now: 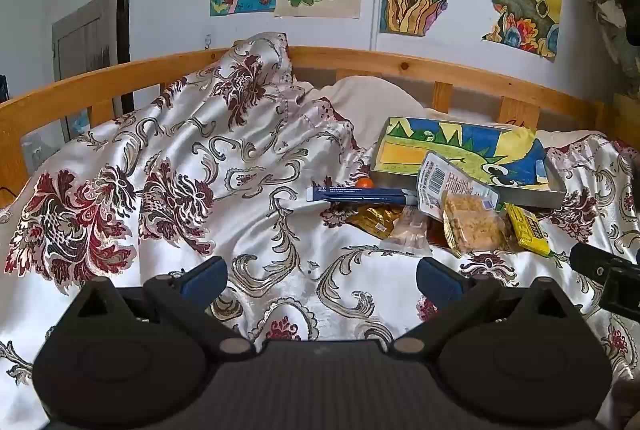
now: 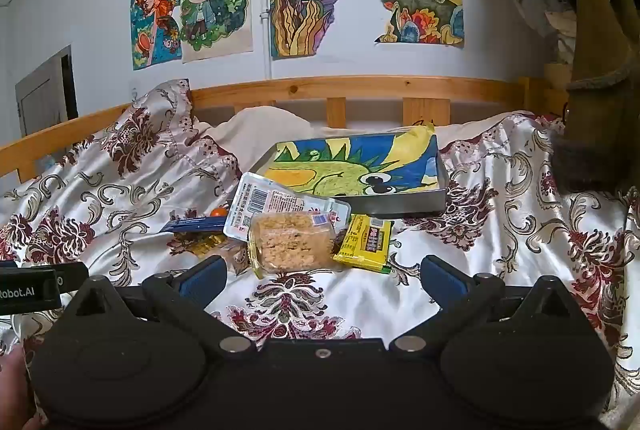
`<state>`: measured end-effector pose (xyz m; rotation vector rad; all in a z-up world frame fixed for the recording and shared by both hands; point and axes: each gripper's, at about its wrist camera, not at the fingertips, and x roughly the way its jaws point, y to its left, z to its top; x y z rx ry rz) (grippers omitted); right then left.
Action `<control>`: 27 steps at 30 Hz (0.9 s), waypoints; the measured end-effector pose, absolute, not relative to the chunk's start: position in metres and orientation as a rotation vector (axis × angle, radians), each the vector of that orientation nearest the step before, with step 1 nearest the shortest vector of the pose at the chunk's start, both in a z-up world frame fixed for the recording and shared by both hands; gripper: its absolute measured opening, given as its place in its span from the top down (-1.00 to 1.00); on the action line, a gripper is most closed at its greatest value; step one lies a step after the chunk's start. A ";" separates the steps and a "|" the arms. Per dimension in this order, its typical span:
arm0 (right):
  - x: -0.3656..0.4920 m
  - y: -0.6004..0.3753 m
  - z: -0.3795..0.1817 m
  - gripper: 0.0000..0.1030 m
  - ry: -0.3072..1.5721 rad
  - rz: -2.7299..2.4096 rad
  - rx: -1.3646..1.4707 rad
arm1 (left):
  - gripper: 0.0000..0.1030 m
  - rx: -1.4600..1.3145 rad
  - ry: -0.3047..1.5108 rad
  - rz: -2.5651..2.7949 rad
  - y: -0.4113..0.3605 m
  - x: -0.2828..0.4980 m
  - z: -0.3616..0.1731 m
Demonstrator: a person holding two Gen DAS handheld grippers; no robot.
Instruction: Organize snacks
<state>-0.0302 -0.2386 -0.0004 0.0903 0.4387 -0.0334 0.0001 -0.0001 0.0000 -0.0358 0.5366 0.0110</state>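
We find the left tongs [image 1: 322,276] spread wide, holding nothing, above the patterned bedspread [image 1: 160,158]. The right tongs [image 2: 324,274] likewise stand fully apart and empty, just short of the crisp-rice cake packet [image 2: 290,244]. The snacks lie heaped on the bed before a drawing-lined tray [image 2: 400,204]. The yellow packet [image 2: 366,240] bears print too small to read. We read "Robot.AI" on the left device's side.
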 end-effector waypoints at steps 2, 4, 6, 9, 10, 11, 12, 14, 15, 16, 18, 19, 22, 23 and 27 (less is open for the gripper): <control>-0.030 -0.239 -0.001 -0.99 0.440 -0.033 0.092 | -0.99 -0.037 0.536 0.012 0.000 0.000 0.000; -0.030 -0.238 -0.001 -0.99 0.440 -0.033 0.091 | -0.99 -0.036 0.535 0.011 -0.001 0.000 0.000; -0.030 -0.238 -0.001 -0.99 0.440 -0.033 0.091 | -0.99 -0.034 0.534 0.011 -0.001 0.000 0.000; -0.030 -0.238 -0.001 -0.99 0.439 -0.033 0.092 | -0.99 -0.040 0.537 0.011 0.000 0.000 0.000; -0.030 -0.238 -0.001 -0.99 0.439 -0.033 0.092 | -0.99 -0.039 0.537 0.011 0.000 0.000 0.000; -0.030 -0.238 -0.001 -0.99 0.439 -0.033 0.092 | -0.99 -0.039 0.537 0.010 0.000 0.000 0.000; -0.030 -0.238 -0.001 -0.99 0.439 -0.033 0.092 | -0.99 -0.040 0.537 0.010 0.000 0.000 0.000; -0.030 -0.238 -0.001 -0.99 0.440 -0.033 0.092 | -0.99 -0.039 0.538 0.010 0.000 0.000 0.000; -0.030 -0.238 0.000 -0.99 0.439 -0.033 0.092 | -0.99 -0.039 0.538 0.010 0.000 0.000 0.000; -0.030 -0.238 0.000 -0.99 0.440 -0.033 0.092 | -0.99 -0.040 0.538 0.011 0.000 0.000 0.000; -0.030 -0.238 0.000 -0.99 0.440 -0.033 0.093 | -0.99 -0.039 0.538 0.011 0.000 0.000 0.000; -0.030 -0.238 0.000 -0.99 0.440 -0.033 0.093 | -0.99 -0.039 0.538 0.011 0.000 0.000 0.000; -0.030 -0.238 0.000 -0.99 0.440 -0.032 0.093 | -0.99 -0.040 0.539 0.011 0.000 0.000 0.000; -0.030 -0.238 0.000 -0.99 0.440 -0.032 0.093 | -0.99 -0.040 0.539 0.011 0.000 0.000 0.000; -0.030 -0.238 0.000 -0.99 0.441 -0.032 0.093 | -0.99 -0.041 0.540 0.010 0.000 0.000 0.000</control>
